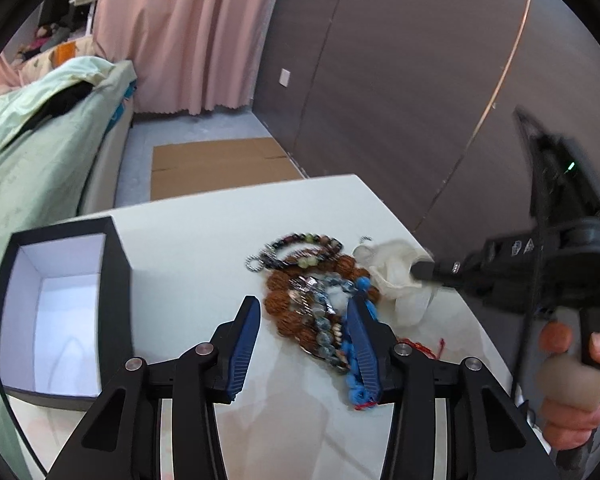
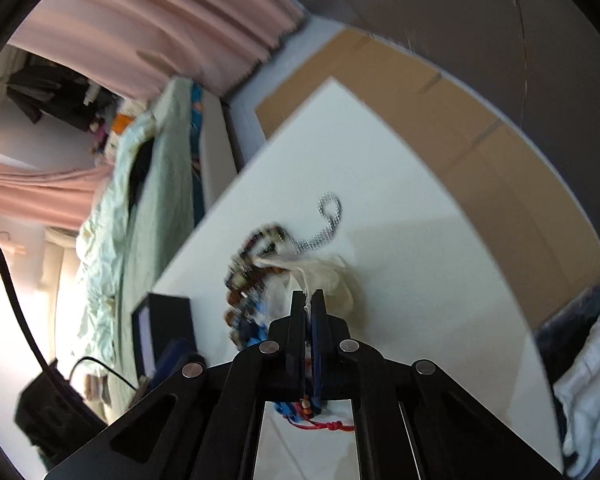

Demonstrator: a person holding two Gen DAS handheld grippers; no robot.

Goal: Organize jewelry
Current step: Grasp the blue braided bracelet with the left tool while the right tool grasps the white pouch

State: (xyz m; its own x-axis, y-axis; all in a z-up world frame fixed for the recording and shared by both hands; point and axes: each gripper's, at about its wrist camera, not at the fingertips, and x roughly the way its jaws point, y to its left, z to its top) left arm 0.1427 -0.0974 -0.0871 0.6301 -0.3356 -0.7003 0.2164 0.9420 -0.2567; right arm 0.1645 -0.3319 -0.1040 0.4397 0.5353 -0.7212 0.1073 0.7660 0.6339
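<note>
Down the middle of the left wrist view sits the jewelry pile [image 1: 312, 300], a tangle of brown bead strands, grey-blue beads, a silver chain and blue yarn bits on the white table [image 1: 204, 248]. Left gripper [image 1: 302, 312] has its jaws spread partway: the right blue finger rests against the blue yarn edge of the pile, the left one stands on bare table, so nothing is pinched. Black box [image 1: 116, 280] with the white inside waits open at the left of the frame. At center right, the right gripper [image 1: 420, 270] bites into the cream cloth pouch [image 1: 396, 276] beside the beads.

Over in the right wrist view it's blurry, but the right gripper [image 2: 309, 294] has its jaws pressed together on a thin fold of the cream cloth pouch [image 2: 332, 276] at frame center. Beads trail off to its left, and the silver chain [image 2: 324, 228] loops above.

My guess on handling: the pouch is soft and light and should lift from any fold. The strands are floppy, somewhat heavy and snag each other, so grab one strand mid-loop, not the whole clump, or the rest drags along.
</note>
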